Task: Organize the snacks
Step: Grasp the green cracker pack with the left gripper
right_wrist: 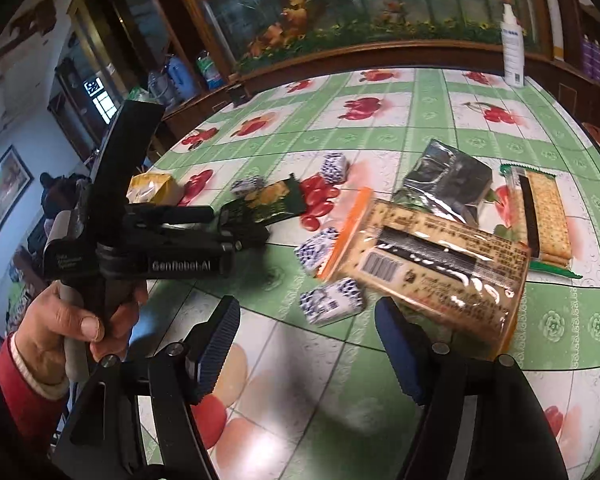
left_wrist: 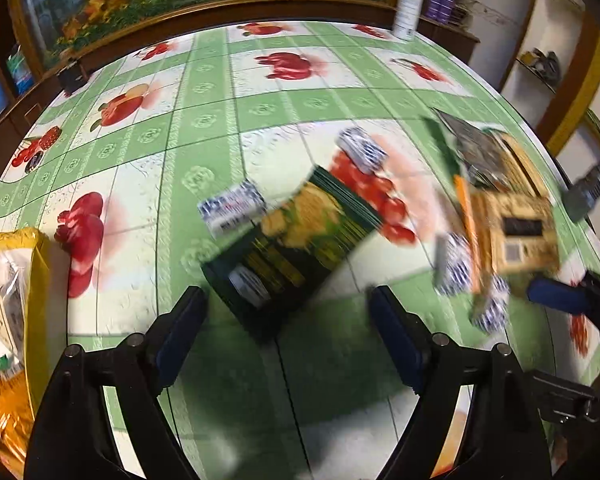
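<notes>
Your round table, under its green-and-white checked oilcloth printed with red fruit [right_wrist: 384,108], fills both views, and the snacks lie scattered across its near half. Largest of them is the clear-wrapped pack of speckled tan crackers with an orange edge and a barcode [right_wrist: 440,268], lying flat at about 1 o'clock from your right gripper [right_wrist: 308,340], just beyond its right finger and not between the two. At 2 o'clock from that pack lies the long cracker sleeve with green ends [right_wrist: 544,216], and at 12 o'clock the crumpled silver foil bag [right_wrist: 448,180], its near edge touching the pack. Your right gripper's jaws stand well apart over bare cloth with nothing in them. Your left gripper [left_wrist: 288,316] also has its jaws apart and empty; the dark green packet showing yellow snacks [left_wrist: 300,232] lies at 12 o'clock just past its tips, blurred. At 9 o'clock in the left wrist view sits the yellow plastic bag [left_wrist: 20,280]. Smallest are the blue-and-white wrapped sweets [right_wrist: 330,302], one just ahead of your right gripper, others dotted around the green packet. A white spray bottle [right_wrist: 512,48] stands at the far rim.
</notes>
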A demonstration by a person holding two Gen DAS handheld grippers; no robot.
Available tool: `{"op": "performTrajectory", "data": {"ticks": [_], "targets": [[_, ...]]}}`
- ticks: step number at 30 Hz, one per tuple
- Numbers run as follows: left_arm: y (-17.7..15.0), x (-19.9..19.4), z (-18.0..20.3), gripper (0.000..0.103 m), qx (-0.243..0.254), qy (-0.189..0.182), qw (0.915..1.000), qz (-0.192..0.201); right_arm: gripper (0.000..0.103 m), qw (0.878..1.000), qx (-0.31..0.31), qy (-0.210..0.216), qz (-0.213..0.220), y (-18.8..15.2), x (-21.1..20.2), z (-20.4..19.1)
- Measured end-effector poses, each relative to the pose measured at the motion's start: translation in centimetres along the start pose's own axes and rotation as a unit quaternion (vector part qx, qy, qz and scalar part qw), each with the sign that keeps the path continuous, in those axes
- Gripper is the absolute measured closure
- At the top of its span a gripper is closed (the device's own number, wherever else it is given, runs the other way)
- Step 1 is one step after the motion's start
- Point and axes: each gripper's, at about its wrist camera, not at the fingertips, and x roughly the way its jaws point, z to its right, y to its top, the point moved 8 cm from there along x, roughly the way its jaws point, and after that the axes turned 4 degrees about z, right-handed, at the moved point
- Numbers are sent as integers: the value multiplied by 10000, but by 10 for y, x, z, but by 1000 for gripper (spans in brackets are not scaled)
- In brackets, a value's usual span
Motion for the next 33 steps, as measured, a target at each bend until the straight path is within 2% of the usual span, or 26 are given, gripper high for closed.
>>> {"op": "performTrajectory", "data": {"ticks": [2, 5, 8, 12, 20, 26, 29, 33], "targets": [[-4, -3, 4, 19, 65, -35, 10000, -7, 33, 9999, -98, 65, 15, -2, -1, -8], [4, -2, -5, 19, -84, 93, 9999, 8, 33, 9989, -332, -283, -190, -7, 11, -5], [17, 5, -13, 19, -184, 94, 9998, 44, 33, 9990, -188, -251, -320, -8, 21, 1], [27, 19, -5, 18, 136, -17, 9999, -16, 33, 9988, -250, -278, -316, 1, 31, 2], [10, 7, 27, 18, 618, -451, 9969, -191, 49, 9990, -232, -223, -296, 0, 29, 5], [27, 17, 8, 18, 204, -281, 9993, -127, 52, 9993, -141, -221, -253, 3, 30, 9], [31, 22, 13, 17, 405, -180, 9989, -114, 52, 9990, -235, -285, -262, 3, 31, 8], [29, 21, 15, 18, 423, -209, 9989, 70, 54, 9980, -388, -409, -273, 2, 31, 6]]}}
